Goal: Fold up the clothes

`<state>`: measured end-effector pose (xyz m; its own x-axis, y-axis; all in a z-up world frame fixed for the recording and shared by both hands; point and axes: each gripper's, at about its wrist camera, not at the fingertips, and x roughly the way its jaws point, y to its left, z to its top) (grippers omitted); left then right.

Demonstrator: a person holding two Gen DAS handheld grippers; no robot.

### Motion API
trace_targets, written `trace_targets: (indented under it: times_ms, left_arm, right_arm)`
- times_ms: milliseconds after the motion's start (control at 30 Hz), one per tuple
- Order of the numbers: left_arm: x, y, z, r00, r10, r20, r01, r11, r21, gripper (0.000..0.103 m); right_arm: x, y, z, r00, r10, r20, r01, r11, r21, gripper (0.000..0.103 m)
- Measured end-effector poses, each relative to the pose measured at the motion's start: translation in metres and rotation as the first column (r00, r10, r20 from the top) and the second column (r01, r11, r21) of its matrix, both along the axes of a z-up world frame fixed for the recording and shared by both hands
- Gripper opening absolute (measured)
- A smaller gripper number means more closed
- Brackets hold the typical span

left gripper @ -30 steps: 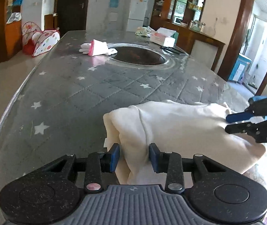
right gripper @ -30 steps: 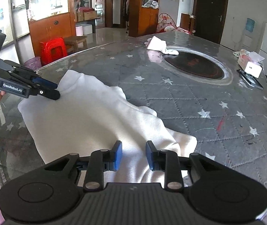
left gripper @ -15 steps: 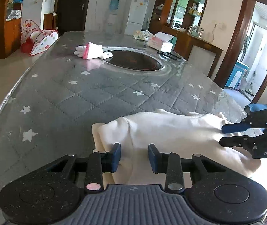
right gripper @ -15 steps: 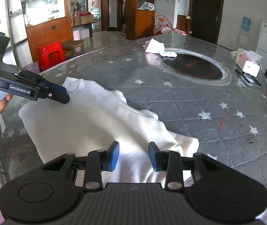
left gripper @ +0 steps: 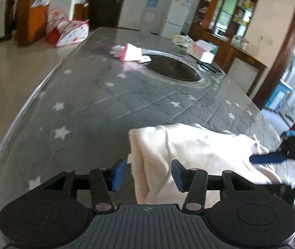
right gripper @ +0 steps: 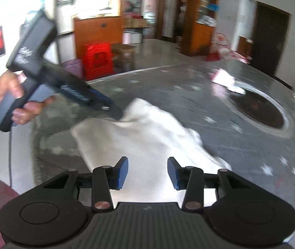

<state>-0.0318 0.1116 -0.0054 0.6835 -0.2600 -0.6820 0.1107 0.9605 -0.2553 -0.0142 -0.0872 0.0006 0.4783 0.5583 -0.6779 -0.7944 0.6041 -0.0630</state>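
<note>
No words or numbers can be read here. The left gripper (right gripper: 114, 109), seen from the right camera, has a white label on its black side and another on its top block, but both are too blurry to make out. A blue sign (left gripper: 153, 0) hangs on the far wall, and its writing is too small to tell. The box (left gripper: 202, 50) on the table shows no clear letters.

Setting was a home's dining room. Present: grey star-patterned quilted table (left gripper: 97, 95), white refrigerator (left gripper: 176, 16). Also wooden glass-fronted cabinets (left gripper: 228, 14), red plastic stool (right gripper: 97, 60).
</note>
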Motion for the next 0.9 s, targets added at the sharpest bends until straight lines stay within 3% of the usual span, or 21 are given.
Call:
trace_targets:
  times_ms: [300,500,633,700,833,900]
  left_arm:
    - [-0.006,0.019,-0.003,0.997,0.055,-0.045,-0.057,0.997,-0.054,0.053]
    - [-0.006,0.027,-0.009,0.994,0.070,-0.078,-0.078,0.991,-0.106,0.053]
    - [-0.005,0.028,-0.010,0.994,0.065,-0.087,-0.076,0.989,-0.131,0.054]
    - [-0.005,0.028,-0.010,0.994,0.060,-0.091,-0.073,0.986,-0.148,0.056]
    - [-0.004,0.028,-0.011,0.993,0.055,-0.107,-0.075,0.978,-0.195,0.056]
    - [-0.004,0.028,-0.011,0.992,0.061,-0.113,-0.085,0.972,-0.220,0.056]
  right_arm:
    - [-0.015,0.065,-0.013,0.979,0.203,-0.001,-0.203,0.977,-0.062,0.044]
    - [-0.019,0.095,-0.027,0.959,0.282,-0.021,-0.282,0.953,-0.109,0.044]
    - [-0.022,0.101,-0.038,0.961,0.276,-0.021,-0.276,0.954,-0.116,0.044]
    - [-0.023,0.100,-0.038,0.965,0.262,-0.016,-0.262,0.959,-0.107,0.038]
    - [-0.020,0.095,-0.037,0.976,0.216,-0.009,-0.216,0.973,-0.082,0.014]
    - [-0.017,0.091,-0.034,0.981,0.195,-0.023,-0.196,0.979,-0.049,0.010]
